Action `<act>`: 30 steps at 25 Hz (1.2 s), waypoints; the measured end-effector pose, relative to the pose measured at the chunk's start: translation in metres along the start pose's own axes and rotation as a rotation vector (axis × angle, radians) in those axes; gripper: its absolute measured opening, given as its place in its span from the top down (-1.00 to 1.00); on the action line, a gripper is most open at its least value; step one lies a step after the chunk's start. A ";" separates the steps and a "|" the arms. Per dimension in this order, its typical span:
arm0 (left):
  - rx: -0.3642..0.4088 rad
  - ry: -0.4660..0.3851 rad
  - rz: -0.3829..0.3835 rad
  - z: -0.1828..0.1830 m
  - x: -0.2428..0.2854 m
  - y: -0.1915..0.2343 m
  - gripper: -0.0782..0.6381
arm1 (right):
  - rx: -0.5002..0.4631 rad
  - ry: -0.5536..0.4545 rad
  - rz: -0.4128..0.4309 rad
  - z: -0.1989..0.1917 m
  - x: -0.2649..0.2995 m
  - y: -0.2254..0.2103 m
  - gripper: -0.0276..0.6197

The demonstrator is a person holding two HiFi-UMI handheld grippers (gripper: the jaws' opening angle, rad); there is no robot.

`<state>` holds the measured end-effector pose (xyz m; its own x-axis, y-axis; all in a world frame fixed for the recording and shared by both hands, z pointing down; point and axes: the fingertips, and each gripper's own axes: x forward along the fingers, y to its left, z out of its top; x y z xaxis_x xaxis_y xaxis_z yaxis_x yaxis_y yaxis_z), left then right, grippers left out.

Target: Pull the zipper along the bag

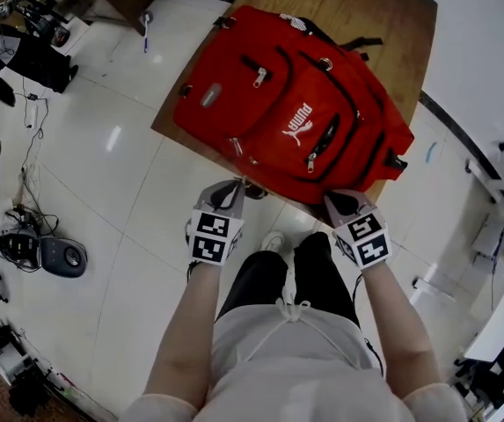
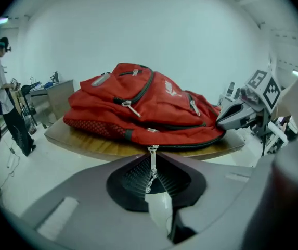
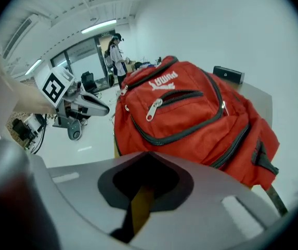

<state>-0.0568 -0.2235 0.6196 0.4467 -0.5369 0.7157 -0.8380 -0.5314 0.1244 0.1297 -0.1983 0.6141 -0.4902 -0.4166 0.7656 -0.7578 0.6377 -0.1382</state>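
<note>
- Looking down on a red backpack [image 1: 295, 104] lying flat on a wooden worktop [image 1: 348, 7], front pockets and white logo [image 1: 297, 123] facing up, near edge right at the worktop's rim.
- Picking out the left gripper [image 1: 232, 192] at that near edge, towards the bag's left corner, angled down and forward.
- Catching, in the left gripper view, a metal zipper pull [image 2: 152, 168] dropping from the dark main zipper line [image 2: 190, 146] straight into the notch between the fingers.
- Reading those fingers as slightly apart: a clear slit of pale floor past the pull's tip, no pinch on the metal, just the pull sitting between them.
- Switching to the right gripper [image 1: 344, 202], parked at the bag's near right corner, just beside the red fabric.
- Finding its fingers parted by a narrow slit too, with wood colour showing through and nothing between them.
- Seeing both grippers well apart along the bag's near side, with dark-trousered legs [image 1: 287, 280] and a white shoe [image 1: 273, 240] below them, over glossy pale floor [image 1: 102, 192].
- Glimpsing a person [image 2: 3, 92] standing far off at the left edge of the left gripper view, beyond the worktop.
</note>
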 end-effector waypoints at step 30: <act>0.220 -0.439 -0.366 -0.014 -0.290 -0.226 0.76 | -0.061 -0.584 -0.164 -0.022 -0.256 0.243 0.91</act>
<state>-0.0013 0.0611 0.3934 0.8203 -0.4887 0.2972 -0.5420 -0.8302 0.1306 0.0805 0.0775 0.3985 -0.5376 -0.7878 0.3006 -0.8256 0.5642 0.0018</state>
